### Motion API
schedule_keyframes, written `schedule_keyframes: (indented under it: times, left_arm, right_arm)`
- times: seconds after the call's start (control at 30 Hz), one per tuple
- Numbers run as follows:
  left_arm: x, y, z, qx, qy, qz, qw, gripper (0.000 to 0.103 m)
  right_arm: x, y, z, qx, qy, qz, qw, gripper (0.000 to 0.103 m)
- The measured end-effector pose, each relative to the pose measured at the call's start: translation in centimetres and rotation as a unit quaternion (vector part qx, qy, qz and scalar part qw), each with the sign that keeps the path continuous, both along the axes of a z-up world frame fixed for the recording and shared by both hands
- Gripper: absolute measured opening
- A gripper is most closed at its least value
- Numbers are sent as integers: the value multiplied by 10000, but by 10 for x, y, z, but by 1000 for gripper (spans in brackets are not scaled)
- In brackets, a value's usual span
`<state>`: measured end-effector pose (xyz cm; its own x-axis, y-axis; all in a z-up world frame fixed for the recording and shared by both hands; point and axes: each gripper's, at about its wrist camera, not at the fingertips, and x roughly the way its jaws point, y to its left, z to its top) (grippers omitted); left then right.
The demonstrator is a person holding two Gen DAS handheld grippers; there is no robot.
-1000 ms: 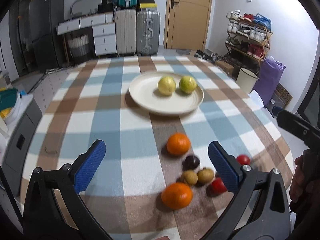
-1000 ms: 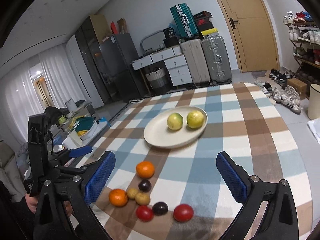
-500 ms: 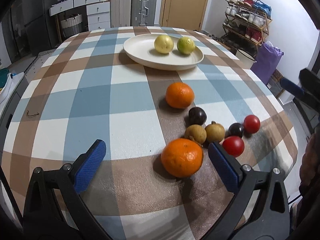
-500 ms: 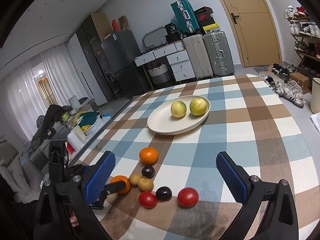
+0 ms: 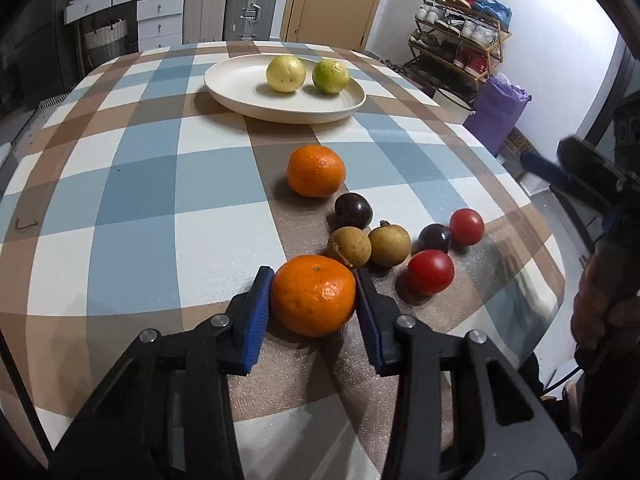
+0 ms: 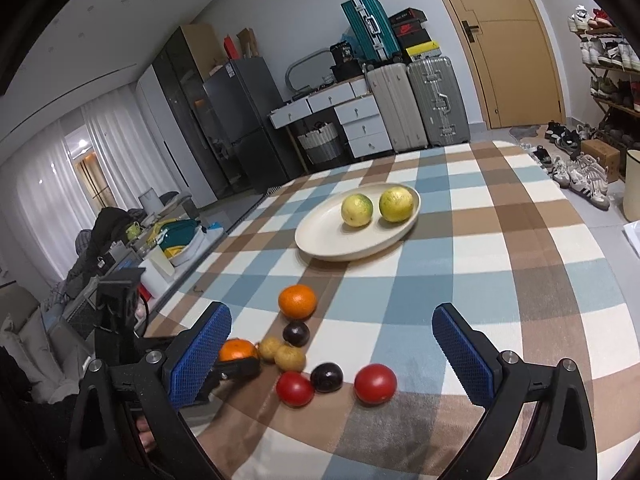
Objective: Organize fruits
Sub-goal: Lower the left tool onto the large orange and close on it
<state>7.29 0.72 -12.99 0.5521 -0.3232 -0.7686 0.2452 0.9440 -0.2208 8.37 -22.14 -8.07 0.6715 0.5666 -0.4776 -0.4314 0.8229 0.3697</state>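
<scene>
My left gripper [image 5: 314, 276] is down on the checked tablecloth. Its jaws are closing, and both blue pads touch the sides of the near orange [image 5: 314, 296], which rests on the cloth. A second orange [image 5: 316, 171] lies further on. To the right sit a dark plum [image 5: 353, 211], two brown longans [image 5: 349, 246], another dark fruit [image 5: 435, 238] and two red tomatoes [image 5: 431, 277]. A cream plate [image 5: 240, 96] at the far side holds a yellow citrus [image 5: 286, 73] and a greenish one [image 5: 330, 76]. My right gripper [image 6: 332, 312] hovers open over the fruit cluster with nothing between its fingers.
The round table's edge [image 5: 552, 264] curves close behind the tomatoes. A hand [image 5: 596, 312] holds the right gripper's handle at the far right. Suitcases [image 6: 416, 100], drawers and a shoe rack [image 5: 460, 28] stand beyond the table.
The left gripper came down and tilted toward the near orange, then its wide-open jaws closed onto the fruit. The right gripper has hardly moved.
</scene>
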Motion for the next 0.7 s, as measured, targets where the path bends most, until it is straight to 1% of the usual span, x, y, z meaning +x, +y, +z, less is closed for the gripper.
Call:
schedule_keyframes:
  times: [0.2, 0.43, 0.53, 0.57, 0.6, 0.63, 0.7]
  left_arm:
    - [-5, 9, 2, -40, -11, 111, 9999, 37]
    - [-10, 17, 0, -141, 29, 194, 9997, 37]
    - [-12, 19, 1, -186, 34, 202, 9996, 37]
    - [-13, 19, 1, -180, 19, 205, 9996, 37]
    - [-14, 20, 2, -168, 4, 213, 9996, 37]
    - [-14, 21, 2, -166, 3, 223, 9996, 37]
    - [-14, 23, 1, -184, 29, 254, 9995, 37]
  right_arm:
    - [-2, -3, -11, -64, 152, 38, 9999, 103]
    - [-4, -3, -23, -340, 290, -3, 9990, 102]
    - [-3, -3, -29, -425, 352, 3, 9985, 100]
    - [-4, -3, -30, -445, 360, 0, 9984, 97]
    - [-4, -3, -32, -432, 339, 16, 9985, 87]
    - [-5, -4, -33, -410, 343, 46, 9986, 83]
    - [-3, -4, -36, -435, 411, 20, 9982, 82]
